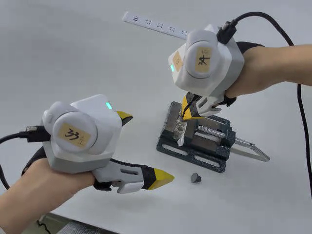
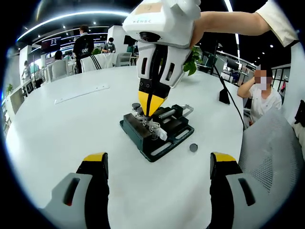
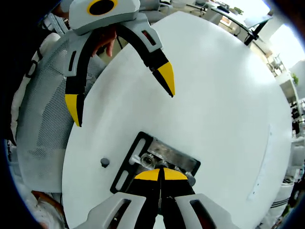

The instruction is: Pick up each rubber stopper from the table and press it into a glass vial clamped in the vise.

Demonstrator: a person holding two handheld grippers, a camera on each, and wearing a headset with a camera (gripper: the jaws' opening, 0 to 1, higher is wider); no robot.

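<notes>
The vise (image 1: 197, 139) stands on the table (image 1: 73, 58), 1 stopper (image 1: 195, 177) just before it, power strip (image 1: 156, 23) behind.

The right hand-held gripper (image 1: 189, 115) hangs over the vise (image 1: 217, 142), blocking its top. Bare worktop (image 1: 73, 58) lies open around the stopper (image 1: 195, 178) beside it.

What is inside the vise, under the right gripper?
A clear glass vial stands clamped in the vise, beside the shut tips of the right gripper. Whether the tips pinch anything is covered by the gripper itself.
</notes>
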